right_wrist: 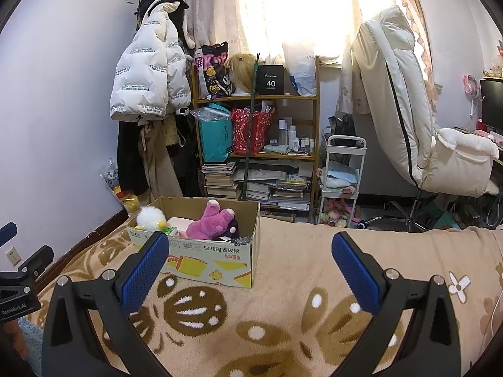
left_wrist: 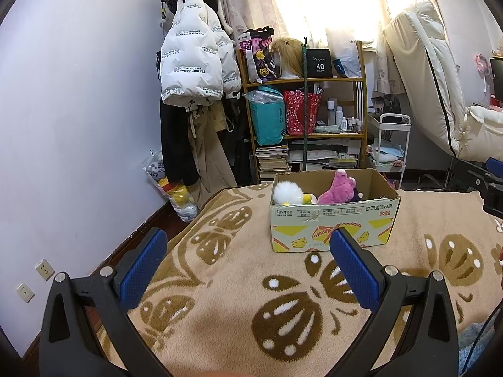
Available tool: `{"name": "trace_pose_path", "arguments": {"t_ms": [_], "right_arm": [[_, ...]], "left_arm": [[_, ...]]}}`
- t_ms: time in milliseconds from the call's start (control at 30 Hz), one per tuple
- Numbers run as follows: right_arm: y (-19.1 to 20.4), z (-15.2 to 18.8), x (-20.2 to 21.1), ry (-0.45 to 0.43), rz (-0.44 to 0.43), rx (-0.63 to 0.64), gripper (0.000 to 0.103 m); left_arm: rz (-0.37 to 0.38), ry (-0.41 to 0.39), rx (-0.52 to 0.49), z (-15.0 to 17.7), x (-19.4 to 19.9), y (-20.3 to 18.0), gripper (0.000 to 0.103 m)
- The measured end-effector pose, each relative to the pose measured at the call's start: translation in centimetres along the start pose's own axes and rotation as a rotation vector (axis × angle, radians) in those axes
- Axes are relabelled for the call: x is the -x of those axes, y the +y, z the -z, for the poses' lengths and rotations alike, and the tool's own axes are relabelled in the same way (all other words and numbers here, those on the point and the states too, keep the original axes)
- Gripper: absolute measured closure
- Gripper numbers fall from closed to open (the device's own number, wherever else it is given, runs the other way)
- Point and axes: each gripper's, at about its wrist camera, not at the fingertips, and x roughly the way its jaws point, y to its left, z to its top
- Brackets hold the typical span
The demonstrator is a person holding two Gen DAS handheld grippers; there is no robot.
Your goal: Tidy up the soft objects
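Note:
A cardboard box (left_wrist: 333, 223) stands on the bed's beige patterned blanket (left_wrist: 239, 289). Inside lie a pink plush toy (left_wrist: 338, 188), a white fluffy toy (left_wrist: 287, 193) and a dark purple toy (left_wrist: 356, 194). The box also shows in the right wrist view (right_wrist: 204, 251), with the pink plush (right_wrist: 209, 223) and the white toy (right_wrist: 151, 216) in it. My left gripper (left_wrist: 248, 243) is open and empty, short of the box. My right gripper (right_wrist: 250, 248) is open and empty, to the right of the box.
A wooden shelf (left_wrist: 301, 106) with bags and books stands behind the bed. A white jacket (left_wrist: 195, 59) hangs at the left wall. A white trolley (right_wrist: 341, 179) and a cream chair (right_wrist: 418, 125) stand at the right.

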Motion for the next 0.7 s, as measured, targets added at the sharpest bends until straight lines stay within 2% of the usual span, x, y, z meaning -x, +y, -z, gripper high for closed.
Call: {"name": "trace_pose_path", "arguments": {"t_ms": [700], "right_arm": [[0.14,0.46,-0.14,0.003,0.004,0.005,0.0]], "left_arm": [[-0.012,0.002,-0.008,0.17,-0.24,0.21,0.001]]}}
